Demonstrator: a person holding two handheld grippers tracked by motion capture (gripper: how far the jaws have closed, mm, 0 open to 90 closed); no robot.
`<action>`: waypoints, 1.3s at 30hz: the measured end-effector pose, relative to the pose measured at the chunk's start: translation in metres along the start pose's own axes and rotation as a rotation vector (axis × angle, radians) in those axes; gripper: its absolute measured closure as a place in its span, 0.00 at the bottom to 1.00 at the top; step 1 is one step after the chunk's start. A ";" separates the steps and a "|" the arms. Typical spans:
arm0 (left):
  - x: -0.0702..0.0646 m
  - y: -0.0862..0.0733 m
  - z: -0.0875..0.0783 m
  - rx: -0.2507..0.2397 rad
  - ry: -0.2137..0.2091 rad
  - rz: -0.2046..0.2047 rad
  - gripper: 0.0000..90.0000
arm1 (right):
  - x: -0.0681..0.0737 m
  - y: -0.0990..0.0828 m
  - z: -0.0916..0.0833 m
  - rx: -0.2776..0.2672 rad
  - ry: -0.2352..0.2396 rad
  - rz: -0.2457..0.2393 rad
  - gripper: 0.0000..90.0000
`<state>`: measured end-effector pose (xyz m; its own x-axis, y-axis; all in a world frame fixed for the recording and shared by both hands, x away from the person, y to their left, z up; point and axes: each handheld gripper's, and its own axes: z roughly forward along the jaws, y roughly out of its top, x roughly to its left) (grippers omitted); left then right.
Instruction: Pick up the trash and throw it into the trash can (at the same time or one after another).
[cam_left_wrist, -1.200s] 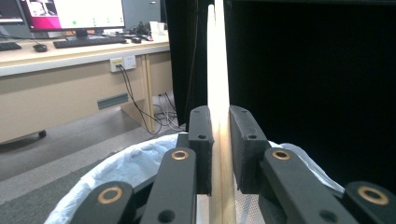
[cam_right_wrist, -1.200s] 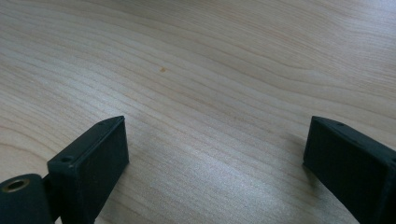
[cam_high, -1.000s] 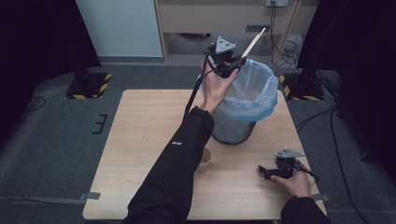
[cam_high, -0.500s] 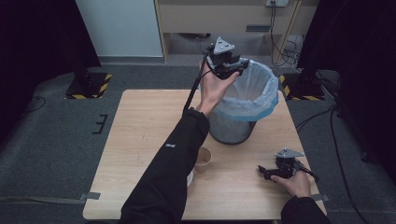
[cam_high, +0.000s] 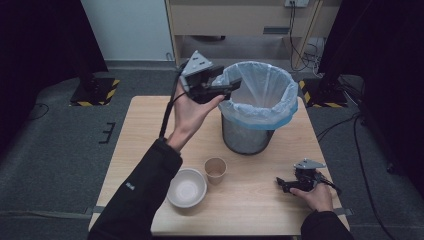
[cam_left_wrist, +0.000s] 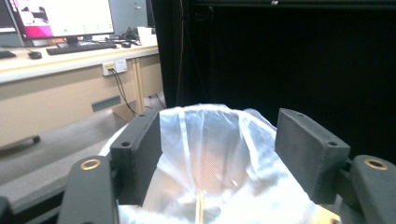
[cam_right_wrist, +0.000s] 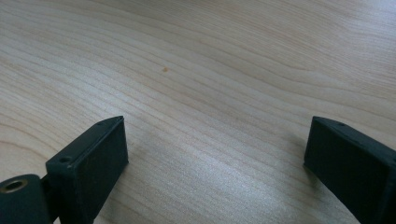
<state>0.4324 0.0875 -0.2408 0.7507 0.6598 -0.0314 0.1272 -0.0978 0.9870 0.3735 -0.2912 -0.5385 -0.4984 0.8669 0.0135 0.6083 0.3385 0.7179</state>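
Since the earlier frame, the left gripper (cam_high: 227, 86) had drawn back from over the bin (cam_high: 257, 107) toward its left rim, its stick gone, jaws just opening and now wide and empty. A thin stick (cam_left_wrist: 201, 207) lay inside the liner. The right gripper (cam_high: 281, 184) rested wide on the table (cam_high: 145, 130), near the cup (cam_high: 215, 169) and bowl (cam_high: 187, 187).

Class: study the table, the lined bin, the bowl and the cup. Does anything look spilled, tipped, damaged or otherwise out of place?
Nothing stands out. The bin stands upright with its liner folded over the rim; the bowl and paper cup sit upright on the table, with no spill.
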 end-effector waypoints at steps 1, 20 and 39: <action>0.000 -0.004 -0.008 0.003 0.005 0.001 0.31 | 0.000 0.000 0.000 -0.001 -0.001 -0.003 0.07; -0.010 -0.140 -0.095 0.191 0.014 -0.024 0.25 | 0.000 0.000 0.000 0.002 0.000 -0.003 0.07; 0.030 -0.253 -0.130 0.397 0.117 -0.219 0.30 | 0.000 0.000 0.000 0.001 -0.001 -0.002 0.07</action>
<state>0.3379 0.2289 -0.4710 0.6035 0.7740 -0.1917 0.5300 -0.2098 0.8216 0.3734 -0.2908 -0.5385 -0.4990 0.8665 0.0110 0.6079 0.3410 0.7170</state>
